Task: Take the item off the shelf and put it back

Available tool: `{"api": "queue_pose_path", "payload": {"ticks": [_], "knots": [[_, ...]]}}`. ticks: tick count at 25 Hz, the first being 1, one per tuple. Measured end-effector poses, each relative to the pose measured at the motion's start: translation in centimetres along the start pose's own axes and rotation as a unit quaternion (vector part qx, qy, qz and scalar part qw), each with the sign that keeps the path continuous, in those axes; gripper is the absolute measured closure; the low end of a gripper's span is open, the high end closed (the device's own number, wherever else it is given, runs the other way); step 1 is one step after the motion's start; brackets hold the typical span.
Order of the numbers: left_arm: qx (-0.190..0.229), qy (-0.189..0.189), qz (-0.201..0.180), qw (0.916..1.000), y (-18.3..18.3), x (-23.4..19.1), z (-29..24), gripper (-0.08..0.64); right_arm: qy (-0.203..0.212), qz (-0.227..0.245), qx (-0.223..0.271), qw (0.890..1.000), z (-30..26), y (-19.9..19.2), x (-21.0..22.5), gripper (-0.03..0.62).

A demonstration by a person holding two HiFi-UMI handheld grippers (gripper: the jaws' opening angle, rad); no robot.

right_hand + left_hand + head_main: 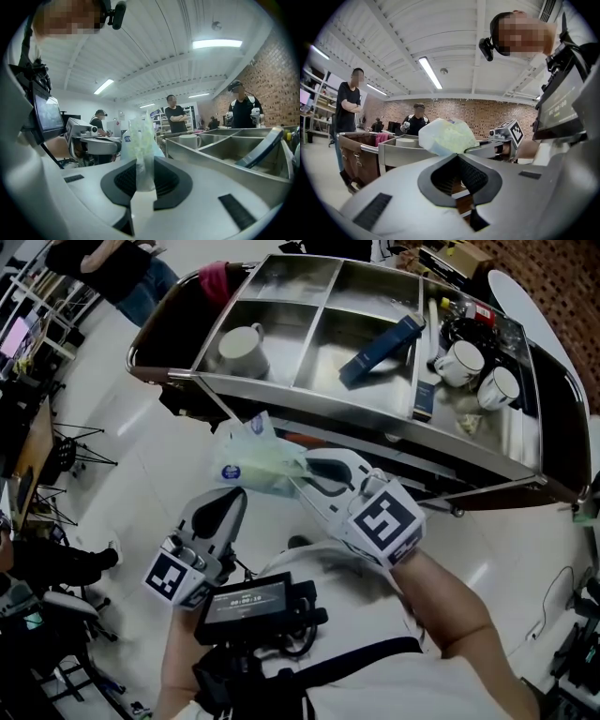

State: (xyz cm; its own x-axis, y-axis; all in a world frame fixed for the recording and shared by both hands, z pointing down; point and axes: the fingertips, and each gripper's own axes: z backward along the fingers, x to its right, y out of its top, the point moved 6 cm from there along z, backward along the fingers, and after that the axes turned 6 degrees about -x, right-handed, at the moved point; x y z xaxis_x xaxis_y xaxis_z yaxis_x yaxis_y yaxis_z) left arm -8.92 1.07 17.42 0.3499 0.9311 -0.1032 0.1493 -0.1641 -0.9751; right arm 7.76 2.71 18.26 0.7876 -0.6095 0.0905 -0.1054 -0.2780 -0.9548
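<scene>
A pale green and white plastic bag (248, 463) hangs in the air just in front of the steel shelf (309, 399). My right gripper (298, 474) is shut on the bag's near edge. In the right gripper view the bag (139, 140) stands pinched between the jaws of the right gripper (140, 165). My left gripper (234, 495) sits lower and to the left, shut with nothing in it. In the left gripper view the bag (447, 136) shows just beyond the closed tips of the left gripper (458, 155), not touching them.
The shelf has several open compartments. A white mug (242, 348) sits in the left one, a blue box (380, 351) leans in the middle one, and two mugs (461, 362) stand at the right. People stand beyond the shelf (211, 159). Office chairs are at the left.
</scene>
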Motion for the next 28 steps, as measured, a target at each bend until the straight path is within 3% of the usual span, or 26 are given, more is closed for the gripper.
{"api": "queue_pose_path", "payload": {"ticks": [13, 18, 28], "knots": [[-0.001, -0.008, 0.006, 1.0000, -0.40, 0.05, -0.05, 0.557, -0.012, 0.009, 0.024, 1.000, -0.01, -0.16, 0.19, 0.545], [-0.001, -0.013, 0.002, 0.9999, -0.38, 0.31, -0.24, 0.557, -0.009, -0.008, -0.003, 1.000, 0.45, -0.17, -0.16, 0.543], [-0.003, -0.018, 0.003, 0.9998, -0.41, 0.54, -0.69, 0.557, -0.009, -0.012, -0.010, 1.000, 0.84, -0.33, -0.15, 0.545]]}}
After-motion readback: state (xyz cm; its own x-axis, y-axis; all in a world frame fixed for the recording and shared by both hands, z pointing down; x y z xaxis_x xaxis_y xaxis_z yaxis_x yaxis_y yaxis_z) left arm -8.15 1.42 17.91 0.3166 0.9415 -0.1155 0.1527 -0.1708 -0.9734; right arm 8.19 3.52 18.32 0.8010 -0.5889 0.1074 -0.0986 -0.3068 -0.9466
